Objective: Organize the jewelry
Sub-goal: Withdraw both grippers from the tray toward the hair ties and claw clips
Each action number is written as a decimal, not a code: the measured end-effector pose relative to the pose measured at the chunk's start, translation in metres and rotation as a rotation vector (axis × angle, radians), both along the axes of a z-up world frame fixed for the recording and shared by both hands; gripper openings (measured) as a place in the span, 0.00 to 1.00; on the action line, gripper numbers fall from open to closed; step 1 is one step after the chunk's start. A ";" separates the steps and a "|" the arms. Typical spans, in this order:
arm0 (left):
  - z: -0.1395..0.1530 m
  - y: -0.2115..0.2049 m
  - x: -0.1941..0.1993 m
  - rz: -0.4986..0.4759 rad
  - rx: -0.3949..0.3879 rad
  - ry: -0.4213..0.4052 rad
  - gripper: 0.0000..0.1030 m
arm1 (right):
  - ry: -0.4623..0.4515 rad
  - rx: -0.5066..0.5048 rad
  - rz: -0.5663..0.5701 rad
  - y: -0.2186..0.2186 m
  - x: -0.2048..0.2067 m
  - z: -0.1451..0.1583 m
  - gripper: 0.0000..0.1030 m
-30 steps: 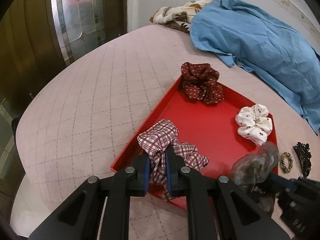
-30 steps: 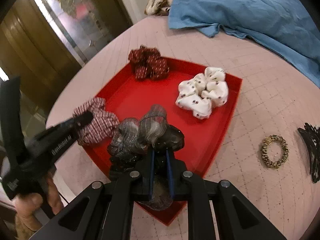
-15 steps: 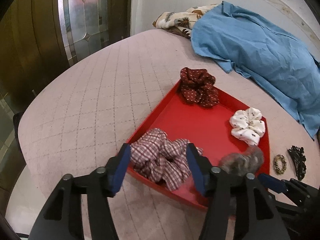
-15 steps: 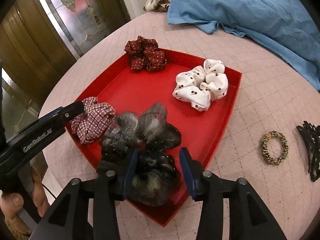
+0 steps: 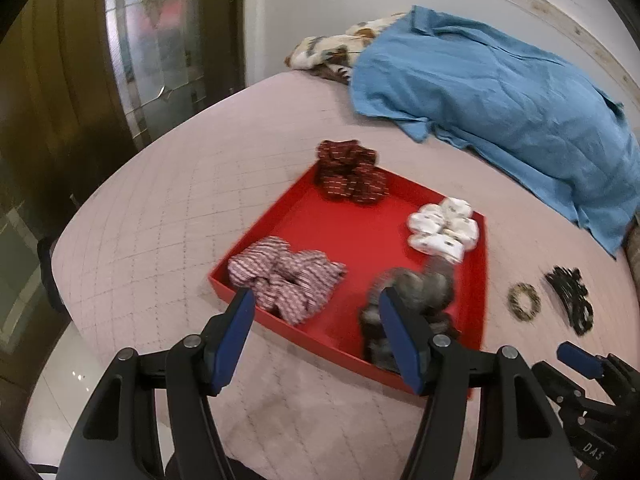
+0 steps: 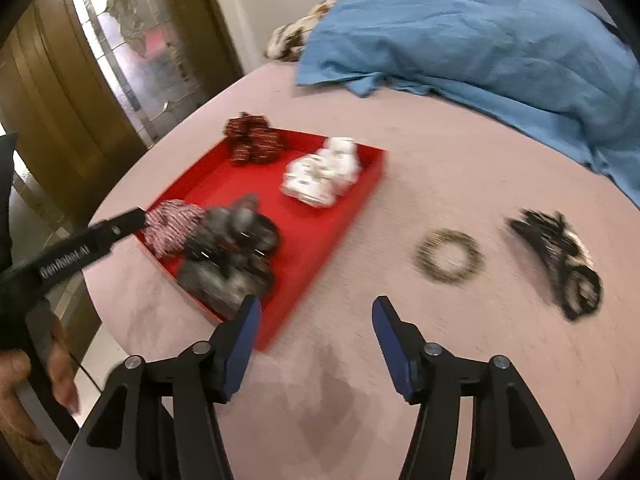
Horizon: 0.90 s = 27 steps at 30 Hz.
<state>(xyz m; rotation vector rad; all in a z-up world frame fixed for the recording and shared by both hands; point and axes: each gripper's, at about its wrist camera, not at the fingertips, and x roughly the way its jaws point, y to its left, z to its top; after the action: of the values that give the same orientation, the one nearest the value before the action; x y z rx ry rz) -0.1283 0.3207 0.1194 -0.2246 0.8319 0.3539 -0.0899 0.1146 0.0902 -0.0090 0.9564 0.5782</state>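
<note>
Both my grippers now spread, empty: left gripper (image 5: 316,336) dropped plaid scrunchie (image 5: 284,276) in red tray (image 5: 360,236) near corner; right gripper (image 6: 316,334) released grey scrunchie (image 6: 230,252) beside it. Leopard hair tie (image 6: 448,255) and black claw clip (image 6: 560,256) lie right of tray, likely next.

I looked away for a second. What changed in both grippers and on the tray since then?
Both grippers let go. The left gripper released the plaid scrunchie, the right gripper the grey scrunchie; both now lie in the red tray, and both grippers have pulled back, open. The dark red scrunchie, white scrunchie, leopard hair tie and black claw clip stayed put.
</note>
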 end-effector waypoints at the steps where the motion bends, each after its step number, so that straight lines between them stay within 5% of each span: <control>1: 0.002 -0.008 -0.001 -0.014 0.004 -0.001 0.62 | -0.001 -0.005 -0.015 -0.013 -0.003 -0.002 0.62; 13: -0.005 -0.126 0.021 -0.318 -0.031 0.041 0.62 | 0.070 0.026 -0.306 -0.169 -0.012 -0.033 0.62; 20: -0.015 -0.171 0.052 -0.423 -0.080 0.071 0.61 | 0.091 0.081 -0.401 -0.223 -0.004 -0.044 0.62; 27: -0.029 -0.205 0.089 -0.481 -0.012 0.099 0.50 | 0.111 0.127 -0.436 -0.245 0.013 -0.055 0.62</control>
<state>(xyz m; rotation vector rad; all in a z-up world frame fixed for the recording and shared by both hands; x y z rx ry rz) -0.0392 0.1158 0.0903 -0.0137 0.9557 -0.0919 -0.0771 -0.1302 0.0349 0.3405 0.9898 0.2359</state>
